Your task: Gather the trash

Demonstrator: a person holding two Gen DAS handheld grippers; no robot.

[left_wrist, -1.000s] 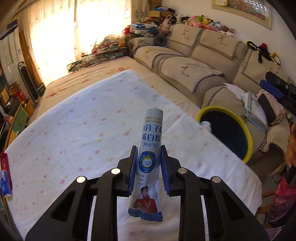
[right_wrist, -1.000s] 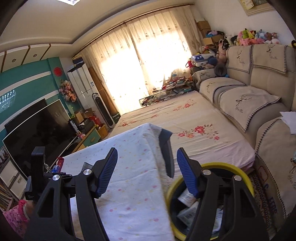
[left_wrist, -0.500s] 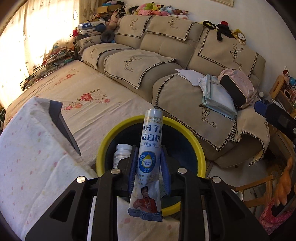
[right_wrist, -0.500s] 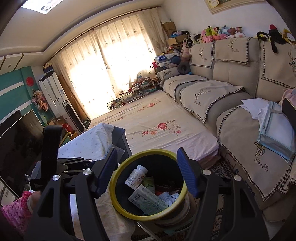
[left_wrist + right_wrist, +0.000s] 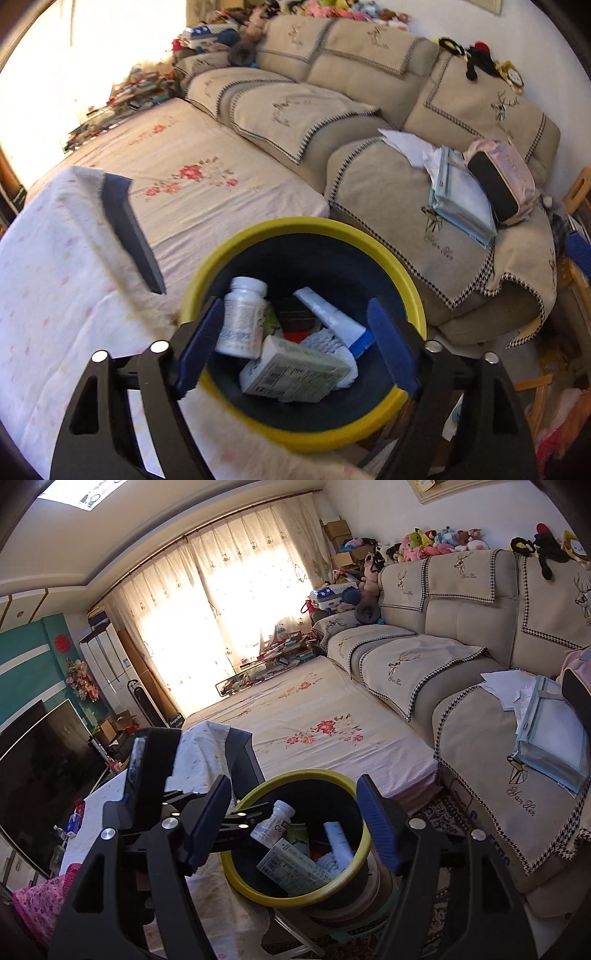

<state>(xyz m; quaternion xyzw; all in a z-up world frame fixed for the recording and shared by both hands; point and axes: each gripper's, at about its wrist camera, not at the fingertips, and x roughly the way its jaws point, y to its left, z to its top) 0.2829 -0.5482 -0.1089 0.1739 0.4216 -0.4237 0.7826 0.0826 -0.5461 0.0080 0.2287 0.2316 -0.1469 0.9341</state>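
A dark bin with a yellow rim (image 5: 306,225) stands off the table's end, holding a white pill bottle (image 5: 242,317), a printed box (image 5: 295,373) and a white-and-blue stick packet (image 5: 332,317). My left gripper (image 5: 293,310) hangs right over the bin, its jaws opening with nothing between them. From the right wrist view the same bin (image 5: 295,775) shows below my right gripper (image 5: 294,786), which is open and empty. There the left gripper (image 5: 236,819) reaches over the bin's left rim.
The table under a white flowered cloth (image 5: 55,314) borders the bin on the left. A beige sofa (image 5: 406,203) with papers and a pink bag lies beyond it. A television (image 5: 40,760) stands far left. A pink sleeve (image 5: 37,901) shows at the lower left.
Both grippers swung from the table to the bin. The left jaws then spread apart and the stick packet left them; it now lies in the bin.
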